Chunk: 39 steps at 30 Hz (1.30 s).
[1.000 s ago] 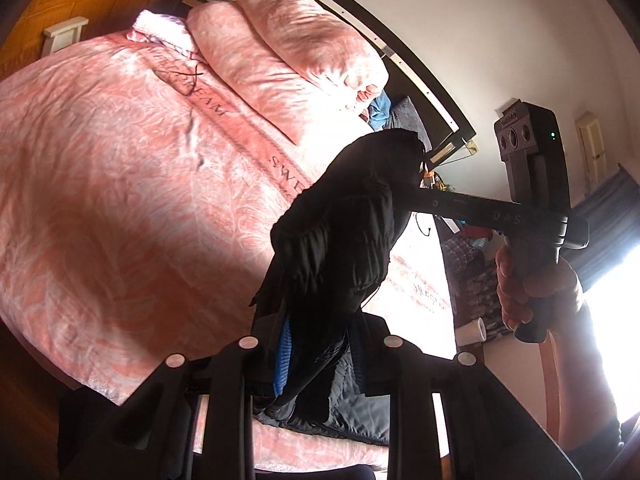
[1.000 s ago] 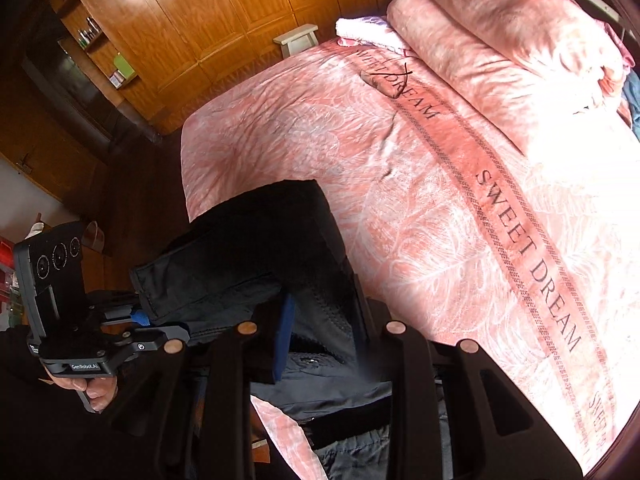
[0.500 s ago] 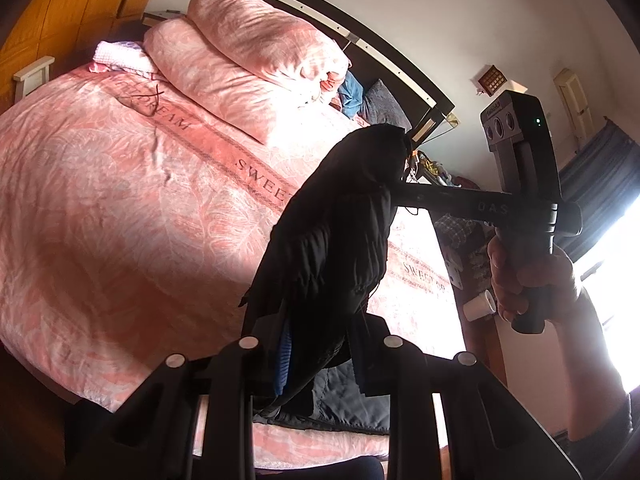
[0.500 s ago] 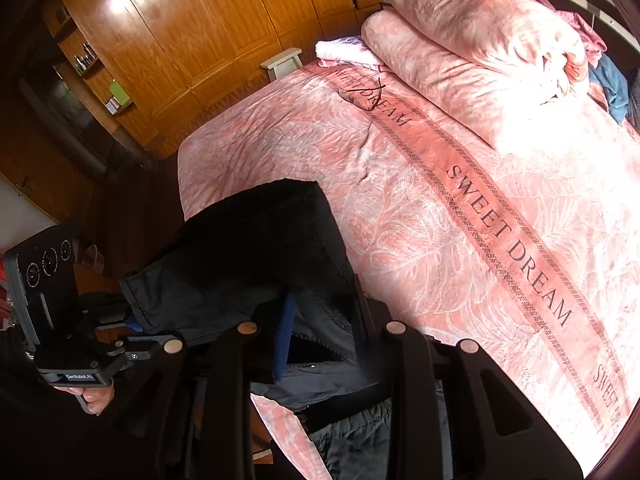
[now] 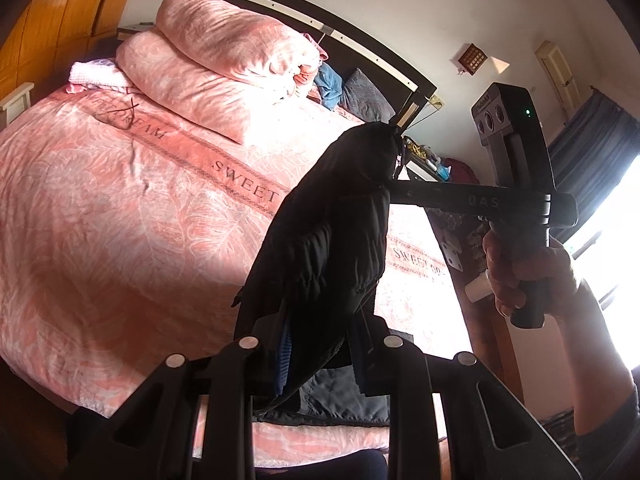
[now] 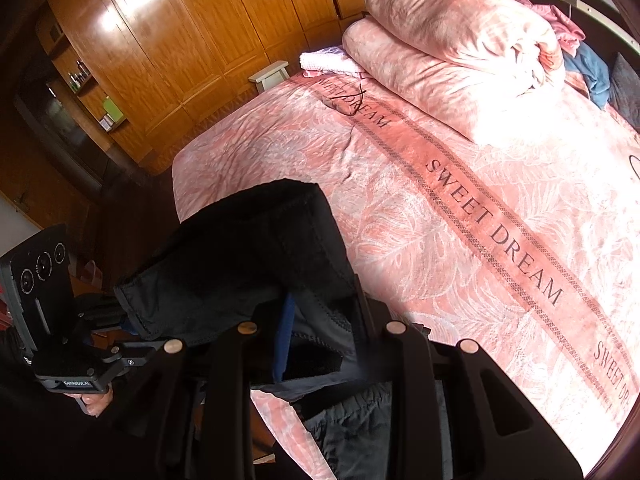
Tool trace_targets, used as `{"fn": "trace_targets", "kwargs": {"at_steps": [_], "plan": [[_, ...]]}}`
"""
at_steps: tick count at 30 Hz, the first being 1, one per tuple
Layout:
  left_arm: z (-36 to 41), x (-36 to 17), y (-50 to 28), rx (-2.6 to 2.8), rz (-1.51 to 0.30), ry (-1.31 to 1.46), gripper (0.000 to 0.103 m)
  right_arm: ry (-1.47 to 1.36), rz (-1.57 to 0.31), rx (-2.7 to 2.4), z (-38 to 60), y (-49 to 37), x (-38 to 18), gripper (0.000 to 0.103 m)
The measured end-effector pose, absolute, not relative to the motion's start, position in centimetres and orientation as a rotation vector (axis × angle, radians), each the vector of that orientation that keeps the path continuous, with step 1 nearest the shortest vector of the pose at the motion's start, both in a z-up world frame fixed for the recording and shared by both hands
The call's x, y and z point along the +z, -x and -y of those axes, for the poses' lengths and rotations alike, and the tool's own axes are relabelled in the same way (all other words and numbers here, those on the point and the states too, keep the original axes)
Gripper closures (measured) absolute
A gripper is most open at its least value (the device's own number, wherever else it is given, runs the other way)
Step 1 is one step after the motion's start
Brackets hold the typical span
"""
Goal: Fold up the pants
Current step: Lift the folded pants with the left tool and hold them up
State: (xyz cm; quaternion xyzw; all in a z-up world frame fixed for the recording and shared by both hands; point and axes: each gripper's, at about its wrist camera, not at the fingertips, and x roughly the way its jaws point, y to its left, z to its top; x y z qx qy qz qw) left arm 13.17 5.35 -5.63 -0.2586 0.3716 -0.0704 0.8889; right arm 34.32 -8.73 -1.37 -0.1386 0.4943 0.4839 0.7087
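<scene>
Both grippers are clamping the pants (image 5: 332,248), holding one edge stretched between them in the air above the bed (image 5: 120,216). Left gripper (image 5: 320,344) is pinching dark fabric between its blue pads; right gripper (image 6: 320,332) is doing the same at the other corner. The rest of the garment is hanging down, with grey cloth trailing onto the near edge of the bedspread (image 6: 460,240).

Looks like an early lay-out step, nothing folded flat yet.

Risks from here:
- fabric is bunching thick in both pinches, so a layer could be slipping out if the span gets pulled taut
- hanging legs may be twisting, so lowering now could be landing them crooked or doubled under
- trailing part is sitting near the mattress edge, so its weight could be dragging the pants off the side
</scene>
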Motion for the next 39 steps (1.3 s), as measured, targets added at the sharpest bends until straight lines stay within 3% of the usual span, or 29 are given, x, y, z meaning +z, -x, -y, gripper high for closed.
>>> {"fn": "trace_targets", "kwargs": {"at_steps": [39], "plan": [[4.2,-4.9,-14.8,-0.256,-0.820,0.353,0.078,0.214,-1.102,0.975,18.5,-34.3,-2.9,0.078]]}}
